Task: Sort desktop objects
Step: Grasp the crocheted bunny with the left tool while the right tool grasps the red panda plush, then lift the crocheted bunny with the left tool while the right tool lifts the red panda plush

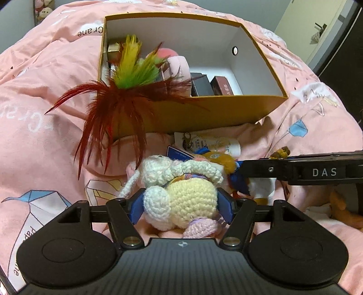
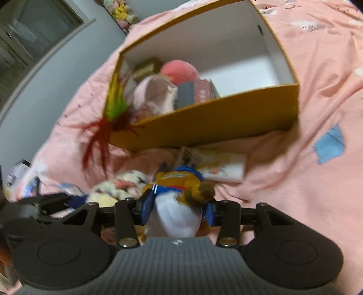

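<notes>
My left gripper (image 1: 181, 203) is shut on a cream and white crochet doll (image 1: 181, 199), held just above the pink bedspread. My right gripper (image 2: 178, 211) is shut on a white plush toy with a blue and mustard jacket (image 2: 179, 204); it also shows in the left wrist view (image 1: 256, 188), at the tip of the right gripper. An open mustard box (image 1: 204, 109) stands ahead of both, also in the right wrist view (image 2: 215, 122). Inside it lie a pink plush (image 1: 177, 65), small dark boxes (image 1: 200, 84) and a feather toy (image 1: 127, 74) hanging over its front left corner.
Flat cards and a keyring (image 1: 204, 143) lie on the pink bedspread (image 1: 34, 136) just in front of the box. An orange plush (image 1: 344, 211) lies at the right. A grey wall and a shelf of plush toys (image 2: 120, 11) stand behind the bed.
</notes>
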{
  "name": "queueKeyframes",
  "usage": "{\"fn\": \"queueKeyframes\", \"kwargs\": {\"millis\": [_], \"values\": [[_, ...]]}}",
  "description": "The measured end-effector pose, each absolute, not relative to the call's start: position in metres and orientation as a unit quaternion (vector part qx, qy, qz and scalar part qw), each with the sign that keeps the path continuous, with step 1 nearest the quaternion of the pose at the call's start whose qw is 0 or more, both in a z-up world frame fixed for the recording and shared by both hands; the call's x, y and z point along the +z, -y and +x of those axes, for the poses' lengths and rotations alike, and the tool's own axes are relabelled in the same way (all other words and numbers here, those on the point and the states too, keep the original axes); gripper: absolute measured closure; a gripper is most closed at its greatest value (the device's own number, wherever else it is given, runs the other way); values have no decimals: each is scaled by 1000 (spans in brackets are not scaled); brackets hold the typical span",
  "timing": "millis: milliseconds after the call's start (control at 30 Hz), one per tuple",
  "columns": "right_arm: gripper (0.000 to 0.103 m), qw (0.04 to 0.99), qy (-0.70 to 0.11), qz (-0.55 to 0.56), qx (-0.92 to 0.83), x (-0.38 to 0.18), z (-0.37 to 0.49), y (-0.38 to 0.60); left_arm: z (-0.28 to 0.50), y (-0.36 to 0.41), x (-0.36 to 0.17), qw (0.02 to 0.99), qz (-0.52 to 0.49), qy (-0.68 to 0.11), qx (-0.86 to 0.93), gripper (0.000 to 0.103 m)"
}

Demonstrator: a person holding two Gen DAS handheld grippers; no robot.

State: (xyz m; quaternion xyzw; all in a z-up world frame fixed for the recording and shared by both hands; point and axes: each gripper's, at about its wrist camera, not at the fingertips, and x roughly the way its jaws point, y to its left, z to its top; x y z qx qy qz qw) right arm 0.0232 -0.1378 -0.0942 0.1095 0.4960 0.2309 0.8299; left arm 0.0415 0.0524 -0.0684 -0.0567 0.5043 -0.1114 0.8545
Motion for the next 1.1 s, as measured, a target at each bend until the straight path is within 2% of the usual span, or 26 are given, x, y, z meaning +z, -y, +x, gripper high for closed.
{"fn": "queueKeyframes", "kwargs": {"millis": [367,467,600,700,933,1000,1100], "values": [[45,866,-458,-21,197,-77,10,129,35,-39,-61,858,6,-500,-115,24],[39,873,-446,-57,188,-73,7,124,31,-35,-57,866,25,-487,-113,24],[38,878,-437,-74,179,-71,7,123,24,-30,-47,881,47,-455,-119,24],[40,884,-423,-80,183,-65,6,123,22,-29,-40,889,48,-438,-126,24],[64,864,-405,-73,288,-54,-4,111,25,-33,-39,884,33,-448,-131,32],[65,854,-405,-86,315,-55,-9,102,27,-35,-41,879,31,-458,-126,41],[66,837,-405,-108,351,-59,-17,90,32,-41,-49,869,23,-482,-105,42]]}}
